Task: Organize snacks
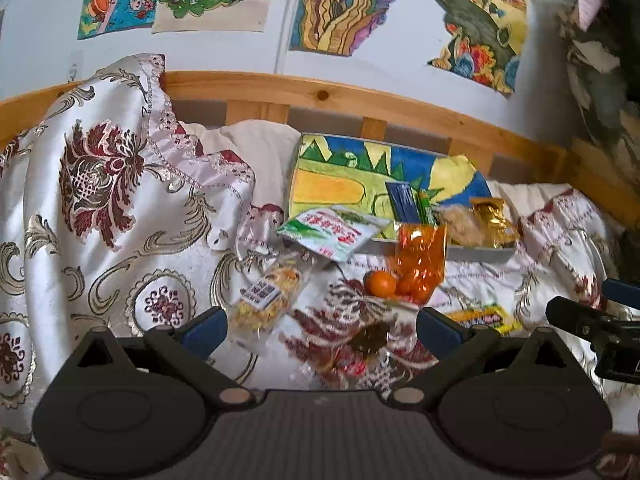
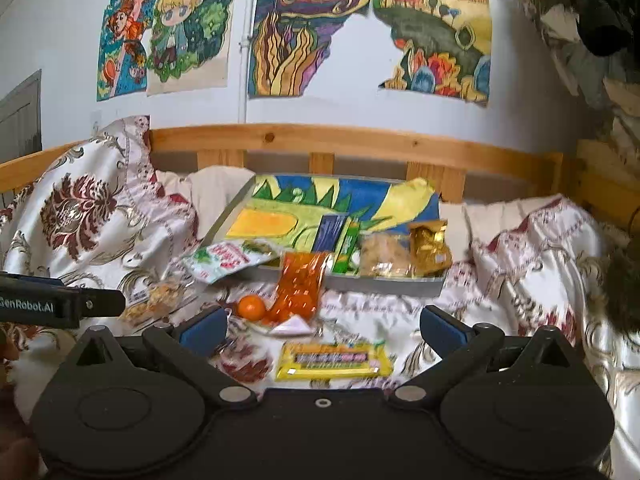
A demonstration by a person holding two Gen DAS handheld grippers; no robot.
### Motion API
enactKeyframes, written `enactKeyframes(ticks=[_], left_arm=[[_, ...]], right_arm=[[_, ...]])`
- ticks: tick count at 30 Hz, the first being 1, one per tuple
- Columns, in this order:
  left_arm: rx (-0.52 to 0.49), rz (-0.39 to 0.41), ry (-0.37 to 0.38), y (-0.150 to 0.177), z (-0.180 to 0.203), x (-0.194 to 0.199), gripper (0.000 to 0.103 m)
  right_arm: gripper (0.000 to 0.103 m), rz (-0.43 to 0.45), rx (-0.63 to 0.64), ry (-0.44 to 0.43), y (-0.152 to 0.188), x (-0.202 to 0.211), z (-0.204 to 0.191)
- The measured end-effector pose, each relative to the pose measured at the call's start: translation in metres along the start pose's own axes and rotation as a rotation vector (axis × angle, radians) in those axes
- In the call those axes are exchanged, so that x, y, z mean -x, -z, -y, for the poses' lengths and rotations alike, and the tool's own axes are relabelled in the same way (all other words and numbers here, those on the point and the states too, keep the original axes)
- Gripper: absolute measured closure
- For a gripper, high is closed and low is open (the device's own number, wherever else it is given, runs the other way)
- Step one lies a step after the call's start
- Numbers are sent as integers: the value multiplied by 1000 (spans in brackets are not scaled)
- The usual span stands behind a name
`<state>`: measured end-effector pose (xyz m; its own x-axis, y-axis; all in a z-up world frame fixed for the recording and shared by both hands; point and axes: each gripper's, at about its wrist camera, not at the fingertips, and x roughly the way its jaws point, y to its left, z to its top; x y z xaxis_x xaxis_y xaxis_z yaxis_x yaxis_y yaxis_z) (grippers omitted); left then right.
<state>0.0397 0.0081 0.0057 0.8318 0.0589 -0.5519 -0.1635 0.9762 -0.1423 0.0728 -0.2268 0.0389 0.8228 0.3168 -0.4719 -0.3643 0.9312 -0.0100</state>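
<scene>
Left wrist view: left gripper (image 1: 322,326) w/ blue-tipped fingers (image 1: 206,330) spread wide, nothing between them, hovering over bed w/ shiny white floral-pattern bedspread (image 1: 100,208). Just ahead, clear packet of yellow crackers w/ label (image 1: 266,298) lies on bedspread near the L finger. Dark-wrapped clear snack packet (image 1: 360,346) lies between the fingers, blurred. Loose orange round fruit (image 1: 380,283) sits beside orange translucent bag (image 1: 420,262), touching it; bag leans against front wall of flat grey tray w/ colourful drawing inside (image 1: 472,254). White-green-red flat packet (image 1: 334,232) overhangs tray's front-left rim. In tray at right: dark blue packet (image 1: 400,200), green stick packet (image 1: 425,208), pale puffed snack bag (image 1: 456,222), gold foil packet (image 1: 490,216), side by side. Yellow long bar packet (image 1: 480,316) lies on bedspread by the R finger. Right gripper's black tip (image 1: 580,324) in view at far right. Wooden bed rail (image 1: 360,100) behind, drawings on wall (image 1: 340,4).

Right wrist view: right gripper (image 2: 322,330) fingers (image 2: 442,328) also wide apart, empty. Yellow long bar packet (image 2: 334,360) lies flat between them, close in. Orange round fruit (image 2: 251,307) and orange translucent bag (image 2: 300,284) ahead, bag resting on tray front wall (image 2: 392,284). White-green-red flat packet (image 2: 228,258) on tray's left corner. Blue (image 2: 330,232), green (image 2: 348,246), puffed (image 2: 384,254), gold (image 2: 430,246) packets in tray's right part. Cracker packet (image 2: 156,300) at left, partly behind left gripper's black body (image 2: 60,304).
</scene>
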Motion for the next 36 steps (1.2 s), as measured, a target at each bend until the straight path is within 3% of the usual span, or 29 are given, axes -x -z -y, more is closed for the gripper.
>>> enactKeyframes(ticks=[8, 23, 36], left_arm=[[-45, -33, 25, 7, 3, 5, 1], [-30, -62, 17, 17, 2, -1, 1], [-10, -58, -34, 18, 3, -13, 1]], right_arm=[[1, -78, -3, 17, -2, 8, -14], [1, -99, -9, -3, -5, 3, -21], [1, -134, 29, -49, -4, -14, -16]])
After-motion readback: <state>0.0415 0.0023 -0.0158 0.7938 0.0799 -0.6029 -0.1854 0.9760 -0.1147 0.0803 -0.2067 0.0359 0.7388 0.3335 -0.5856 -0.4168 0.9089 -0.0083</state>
